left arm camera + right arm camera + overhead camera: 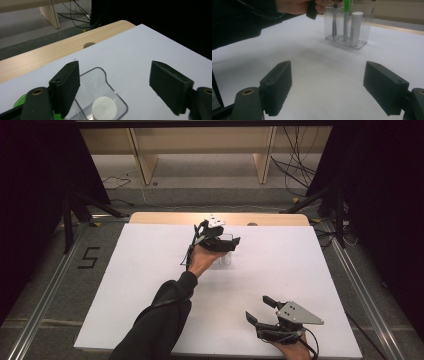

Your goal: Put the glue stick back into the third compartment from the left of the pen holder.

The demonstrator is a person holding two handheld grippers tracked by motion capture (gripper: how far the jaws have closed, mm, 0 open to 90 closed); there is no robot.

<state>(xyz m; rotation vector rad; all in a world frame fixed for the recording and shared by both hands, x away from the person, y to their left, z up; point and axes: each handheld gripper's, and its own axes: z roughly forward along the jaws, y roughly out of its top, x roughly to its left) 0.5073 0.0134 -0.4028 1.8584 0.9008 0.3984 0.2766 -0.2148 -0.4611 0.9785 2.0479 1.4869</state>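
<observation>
A clear plastic holder point(359, 17) with several compartments stands on the white table sheet point(150, 270), far centre. It holds a green pen point(346, 12), a white tube point(356, 27) and a dark pen point(334, 26), all upright. My left gripper point(226, 244) hovers just above the holder point(224, 259). In the left gripper view, my left gripper point(115, 85) stands open over the holder's rim point(108, 78), with the white tube's cap point(104, 108) below and nothing between the pads. My right gripper point(259, 308) rests open near the front right, and in its own view it point(328, 87) is open with nothing in it.
The white sheet point(312, 62) lies on a wooden table whose far edge point(165, 217) shows a round hole point(88, 45). A dark-sleeved forearm point(165, 315) crosses the table's middle from the front. Cables point(295, 165) and wooden legs are on the floor beyond.
</observation>
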